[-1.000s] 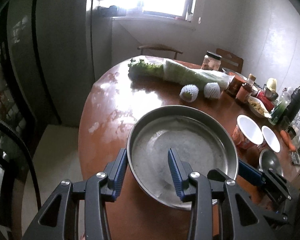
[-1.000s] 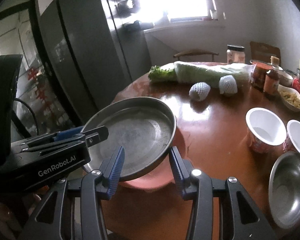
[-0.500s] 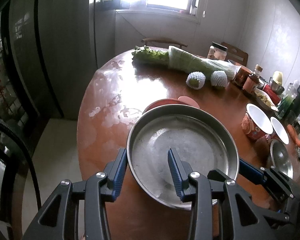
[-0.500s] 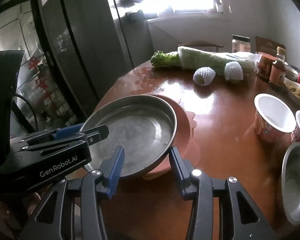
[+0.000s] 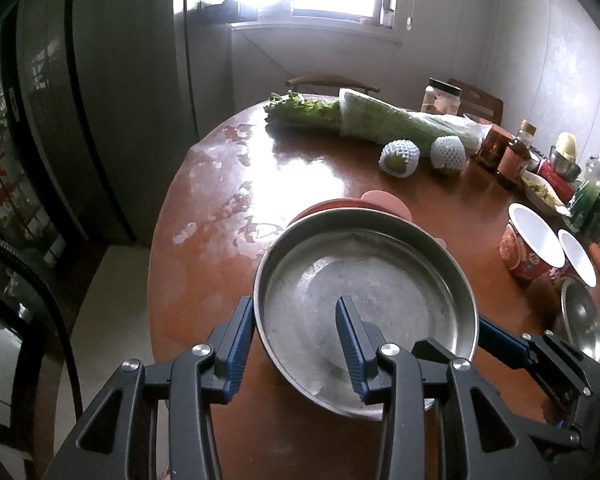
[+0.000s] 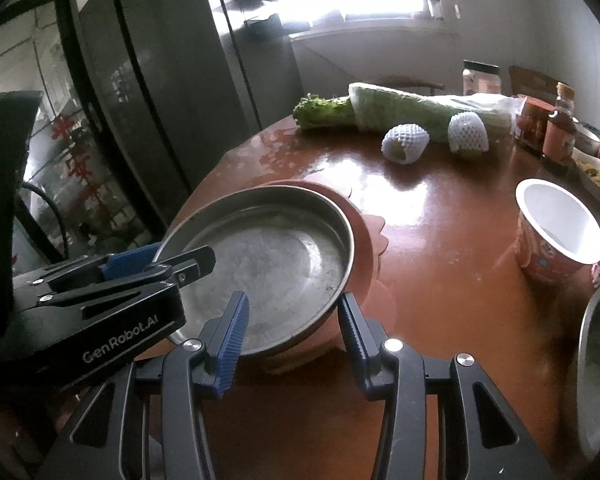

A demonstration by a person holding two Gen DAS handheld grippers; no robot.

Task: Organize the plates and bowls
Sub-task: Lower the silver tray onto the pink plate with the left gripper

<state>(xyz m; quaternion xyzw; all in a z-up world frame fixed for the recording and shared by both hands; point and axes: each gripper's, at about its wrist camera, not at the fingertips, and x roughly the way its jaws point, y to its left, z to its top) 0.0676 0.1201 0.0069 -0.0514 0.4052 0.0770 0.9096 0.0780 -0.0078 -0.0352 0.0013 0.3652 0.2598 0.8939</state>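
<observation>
Between both grippers' fingers (image 5: pixel 346 336): steel pan (image 5: pixel 364 280) rim (clamped).

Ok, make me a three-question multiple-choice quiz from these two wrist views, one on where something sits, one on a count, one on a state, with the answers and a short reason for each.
1. What lies directly beneath the metal pan?
A. A reddish-pink plate
B. A white paper cup
C. The bare floor

2. How many foam-netted fruits sit by the bagged greens?
A. One
B. Two
C. Four

3. How is the metal pan being handled?
A. It lies alone, untouched
B. One gripper grips it
C. Both grippers straddle its rim

Answers:
1. A, the reddish-pink plate peeks out around the pan's far side in both views.
2. B, two white-netted fruits lie side by side on the table.
3. C, the left gripper and the right gripper each have one finger inside the rim and one outside.
</observation>
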